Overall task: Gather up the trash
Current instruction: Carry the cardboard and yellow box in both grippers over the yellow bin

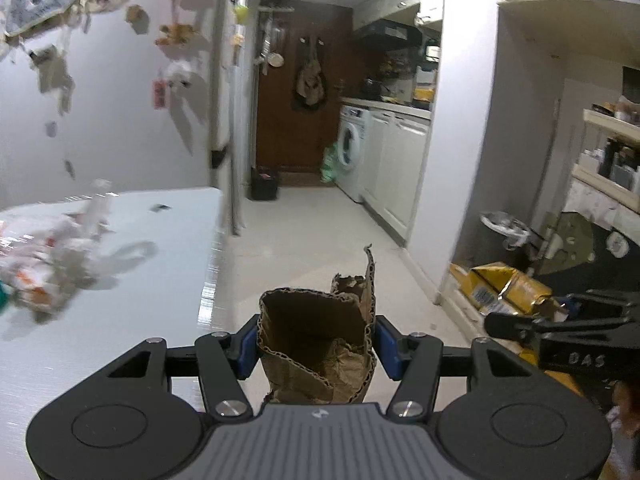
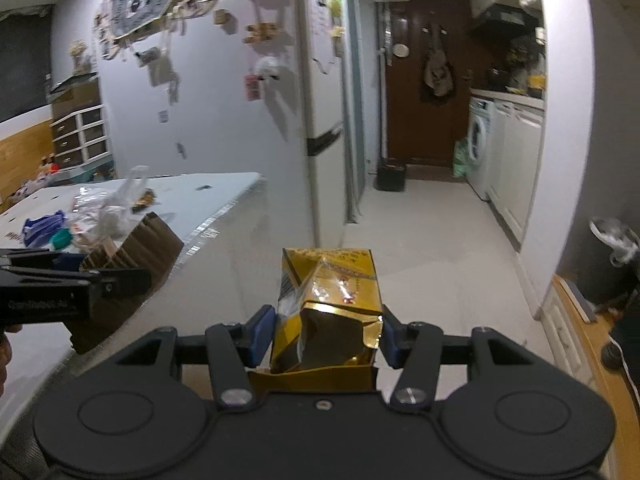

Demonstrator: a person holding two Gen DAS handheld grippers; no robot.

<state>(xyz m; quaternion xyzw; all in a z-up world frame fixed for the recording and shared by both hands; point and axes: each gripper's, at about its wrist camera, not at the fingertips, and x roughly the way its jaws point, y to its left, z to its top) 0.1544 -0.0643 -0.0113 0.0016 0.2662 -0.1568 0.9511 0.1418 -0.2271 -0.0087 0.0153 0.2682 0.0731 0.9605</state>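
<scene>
We hold two pieces of trash. The cardboard (image 1: 320, 344), torn and crumpled, sits upright between the blue pads of the left gripper (image 1: 316, 346); the jaws stand about half open and clamp it from both sides. The gold carton (image 2: 328, 312), dented, is pinched the same way in the right gripper (image 2: 328, 338), jaws also about half open. Both are carried in the air beside the table (image 1: 168, 248), facing the corridor.

Risks, as we judge them: the cardboard is soft and corrugated, so it may buckle and slip out if the grip shifts. The carton's torn flap hangs loose at the bottom and could catch on the table edge. The two grippers travel close together; a swing could knock one load against the other.

More trash, plastic wrappers (image 2: 104, 212), lies on the table, blurred. A lined bin (image 2: 612, 256) stands at the right, partly cut off by the wall. We cannot tell how full it is. Whether the carton is empty is hidden.
</scene>
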